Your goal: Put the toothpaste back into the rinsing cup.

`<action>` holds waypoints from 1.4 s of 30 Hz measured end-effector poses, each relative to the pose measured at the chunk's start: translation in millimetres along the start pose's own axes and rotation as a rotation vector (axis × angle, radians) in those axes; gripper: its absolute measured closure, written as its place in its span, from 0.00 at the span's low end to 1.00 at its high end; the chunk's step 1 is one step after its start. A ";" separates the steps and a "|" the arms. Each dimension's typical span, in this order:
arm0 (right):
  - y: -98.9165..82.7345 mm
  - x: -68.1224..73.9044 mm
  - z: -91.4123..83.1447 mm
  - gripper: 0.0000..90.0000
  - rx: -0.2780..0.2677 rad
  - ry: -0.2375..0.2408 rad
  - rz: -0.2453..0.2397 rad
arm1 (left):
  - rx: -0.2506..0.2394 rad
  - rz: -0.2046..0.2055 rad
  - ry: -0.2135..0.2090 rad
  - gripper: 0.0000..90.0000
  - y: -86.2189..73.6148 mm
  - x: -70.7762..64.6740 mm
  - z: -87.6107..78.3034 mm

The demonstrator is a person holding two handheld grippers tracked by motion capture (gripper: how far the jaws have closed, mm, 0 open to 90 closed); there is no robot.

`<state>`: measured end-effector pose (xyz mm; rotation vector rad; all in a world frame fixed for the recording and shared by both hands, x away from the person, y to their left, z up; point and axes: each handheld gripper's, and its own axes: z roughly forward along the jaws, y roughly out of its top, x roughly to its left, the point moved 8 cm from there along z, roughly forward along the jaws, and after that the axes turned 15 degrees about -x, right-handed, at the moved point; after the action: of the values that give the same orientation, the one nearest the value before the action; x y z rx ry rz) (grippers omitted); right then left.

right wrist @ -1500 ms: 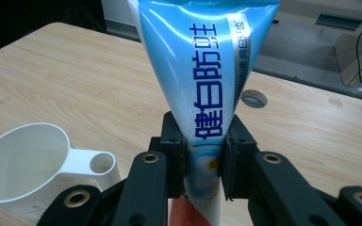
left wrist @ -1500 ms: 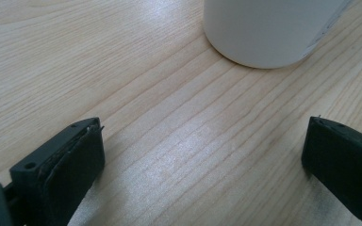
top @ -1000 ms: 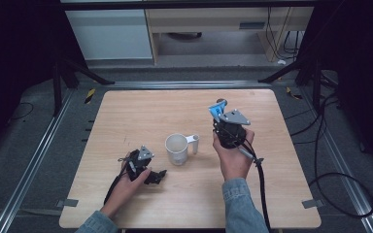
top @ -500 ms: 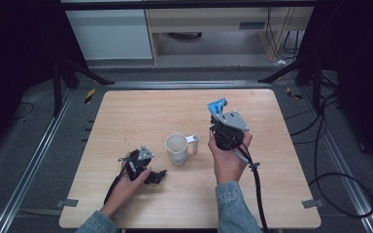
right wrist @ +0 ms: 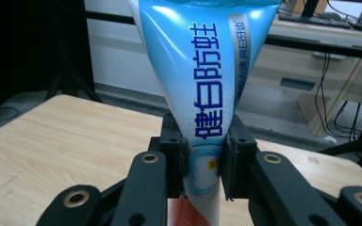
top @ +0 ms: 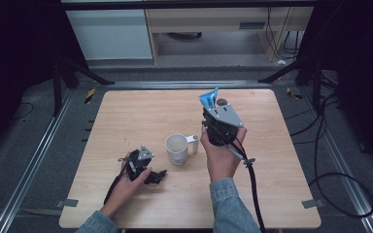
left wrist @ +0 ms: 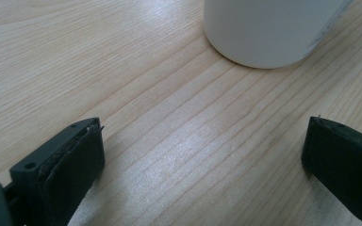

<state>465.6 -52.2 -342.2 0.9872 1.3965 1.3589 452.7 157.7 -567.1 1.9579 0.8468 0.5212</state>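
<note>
1. The right gripper (top: pixel 212 108), just right of the white mug (top: pixel 177 148), is clamped on a blue toothpaste tube (right wrist: pixel 202 80), held above the table (top: pixel 126 116).
2. The tube's top is cut off in the right gripper view; its lower end hides behind the jaws.
3. The left gripper (top: pixel 156 175) rests left of the mug, jaws apart, nothing between them.

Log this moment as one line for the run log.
right claw: shut on toothpaste tube, held above table | left claw: open, resting on table beside white mug | mug: upright
</note>
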 end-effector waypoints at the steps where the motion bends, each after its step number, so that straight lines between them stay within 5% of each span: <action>1: 1.8 1.9 -0.3 0.82 -0.004 0.002 0.003 | 0.000 0.000 0.000 0.00 0.0 0.0 0.0; 20: 12.6 36.9 8.9 0.82 -0.067 0.056 0.040 | 0.001 -0.002 -0.001 0.00 0.1 -0.2 0.1; 27: 4.9 55.8 13.7 0.82 -0.066 0.093 0.095 | 0.001 -0.002 -0.001 0.00 0.1 -0.2 0.1; 42: -10.8 74.3 19.7 0.82 -0.058 0.110 0.124 | 0.001 -0.001 -0.001 0.00 0.2 -0.2 0.2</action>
<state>466.4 23.8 -358.1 0.9875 1.3876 1.5569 452.7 157.4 -567.0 1.9587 0.8472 0.5192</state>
